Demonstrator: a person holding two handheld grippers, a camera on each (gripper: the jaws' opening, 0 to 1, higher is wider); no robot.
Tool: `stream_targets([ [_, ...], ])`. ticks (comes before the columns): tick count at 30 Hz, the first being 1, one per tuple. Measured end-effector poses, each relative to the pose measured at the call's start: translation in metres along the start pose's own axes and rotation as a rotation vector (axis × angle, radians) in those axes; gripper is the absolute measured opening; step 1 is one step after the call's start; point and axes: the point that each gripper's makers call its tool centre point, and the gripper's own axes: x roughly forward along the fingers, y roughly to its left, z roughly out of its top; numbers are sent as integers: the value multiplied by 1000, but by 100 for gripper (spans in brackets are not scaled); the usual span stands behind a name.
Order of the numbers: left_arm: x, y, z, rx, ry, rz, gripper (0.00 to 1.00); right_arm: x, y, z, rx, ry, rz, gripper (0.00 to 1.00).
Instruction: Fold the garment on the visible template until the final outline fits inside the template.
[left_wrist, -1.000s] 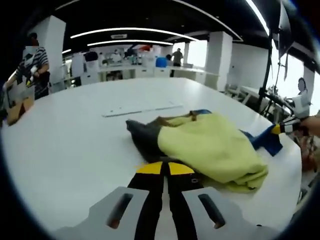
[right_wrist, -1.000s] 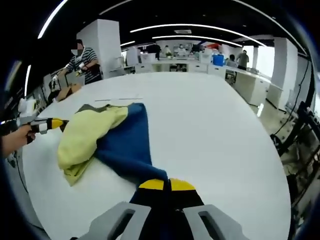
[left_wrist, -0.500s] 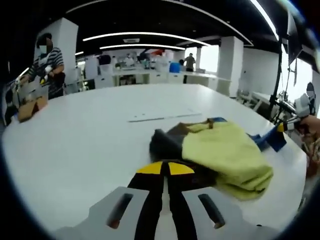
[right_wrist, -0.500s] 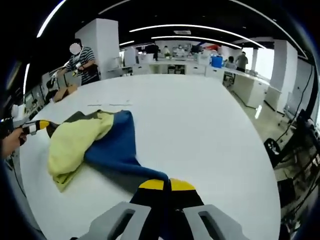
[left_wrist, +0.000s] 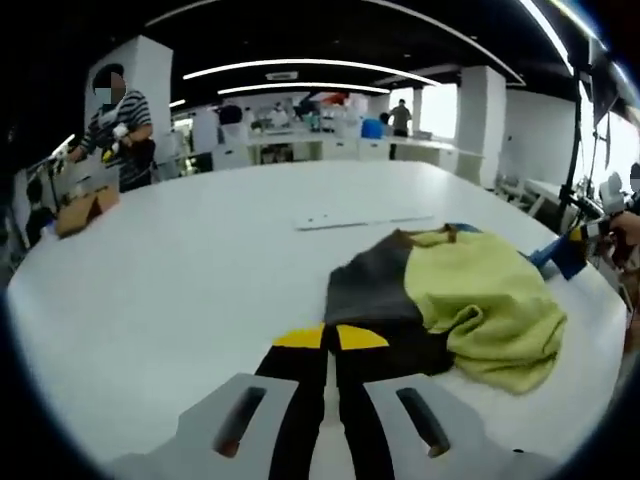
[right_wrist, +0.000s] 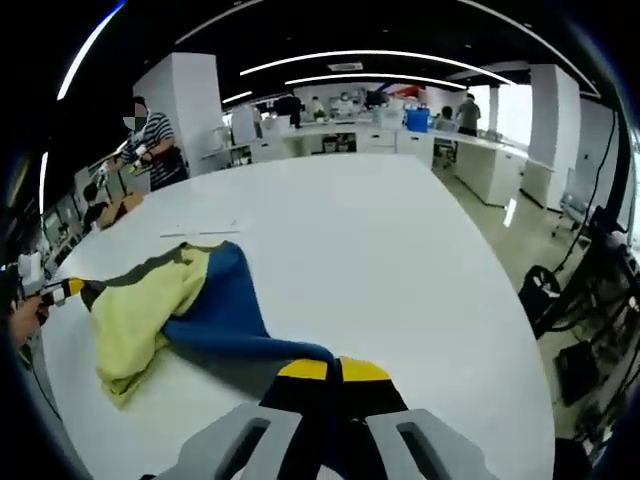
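Right gripper view: garment (right_wrist: 190, 305) (blue corner) pinched in hand-held gripper (right_wrist: 333, 372).

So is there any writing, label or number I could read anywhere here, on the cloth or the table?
None can be read.
The yellow, grey and blue fabric garment shows no print or tag.
The white round table carries a pale flat strip; any marks on it are too small and blurred to read.
Background shelves are too distant to read.

No legible txt, labels, brands or nos. anywhere in either view.
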Motion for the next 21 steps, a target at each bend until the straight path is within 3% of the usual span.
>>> stream_targets([
  [9, 2, 18, -14, -14, 39, 30, 0, 2, -10, -4, -22, 42, -21, 0],
  [12, 4, 23, -14, -32, 33, 35, 0, 10, -23, -4, -17, 63, -31, 0],
  [21, 7, 38, -19, 17, 69, 80, 0, 17, -40, -5, -36, 82, -34, 0],
])
